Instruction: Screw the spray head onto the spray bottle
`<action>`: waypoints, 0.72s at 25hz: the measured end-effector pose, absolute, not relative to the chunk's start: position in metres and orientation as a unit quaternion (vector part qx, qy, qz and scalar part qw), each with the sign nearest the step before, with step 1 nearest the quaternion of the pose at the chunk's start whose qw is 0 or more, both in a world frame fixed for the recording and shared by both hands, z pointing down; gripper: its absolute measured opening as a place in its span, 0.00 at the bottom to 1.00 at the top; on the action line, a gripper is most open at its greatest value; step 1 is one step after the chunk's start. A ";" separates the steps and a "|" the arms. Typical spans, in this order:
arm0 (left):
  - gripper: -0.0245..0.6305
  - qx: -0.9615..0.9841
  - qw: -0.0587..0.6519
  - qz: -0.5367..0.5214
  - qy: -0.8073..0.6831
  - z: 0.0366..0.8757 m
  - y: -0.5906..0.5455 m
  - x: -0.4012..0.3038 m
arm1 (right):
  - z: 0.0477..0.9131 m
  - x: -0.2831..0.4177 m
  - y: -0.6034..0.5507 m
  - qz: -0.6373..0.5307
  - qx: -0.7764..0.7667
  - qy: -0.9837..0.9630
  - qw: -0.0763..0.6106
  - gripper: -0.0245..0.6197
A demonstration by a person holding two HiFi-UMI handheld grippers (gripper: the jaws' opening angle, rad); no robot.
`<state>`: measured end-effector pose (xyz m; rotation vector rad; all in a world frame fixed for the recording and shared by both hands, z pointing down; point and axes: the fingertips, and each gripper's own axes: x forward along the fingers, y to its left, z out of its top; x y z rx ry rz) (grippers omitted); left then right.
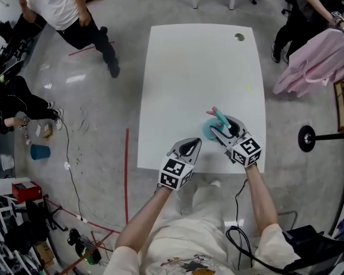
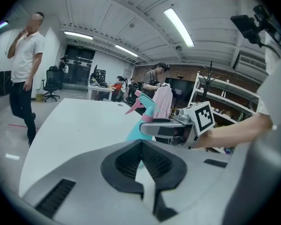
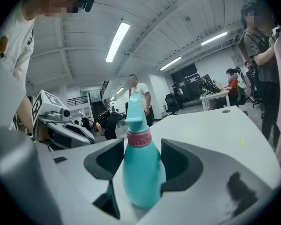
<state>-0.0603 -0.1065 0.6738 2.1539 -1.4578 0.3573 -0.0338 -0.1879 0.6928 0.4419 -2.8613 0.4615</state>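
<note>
Our right gripper (image 1: 221, 132) clamps the teal spray bottle (image 3: 141, 172) — spray head (image 3: 133, 108) on top — while our left gripper (image 1: 191, 146) is closed, empty

Wide bare table top (image 1: 195, 67) lies beyond the spray bottle (image 1: 208, 130).

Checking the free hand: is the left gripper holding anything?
No: the left gripper has its jaws shut together with nothing between them.
</note>
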 end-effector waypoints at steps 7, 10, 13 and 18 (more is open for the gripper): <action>0.05 0.792 0.252 0.132 -0.541 0.667 -0.106 -0.062 | 0.679 -0.027 -0.188 0.156 0.162 -0.969 0.098 0.41; 0.05 0.793 0.249 0.131 -0.540 0.663 -0.104 -0.056 | 0.678 -0.026 -0.181 0.139 0.155 -0.972 0.110 0.41; 0.05 0.794 0.246 0.131 -0.540 0.661 -0.100 -0.052 | 0.679 -0.023 -0.172 0.141 0.149 -0.972 0.112 0.41; 0.05 0.792 0.248 0.134 -0.542 0.668 -0.104 -0.053 | 0.689 -0.021 -0.174 0.144 0.149 -0.971 0.120 0.41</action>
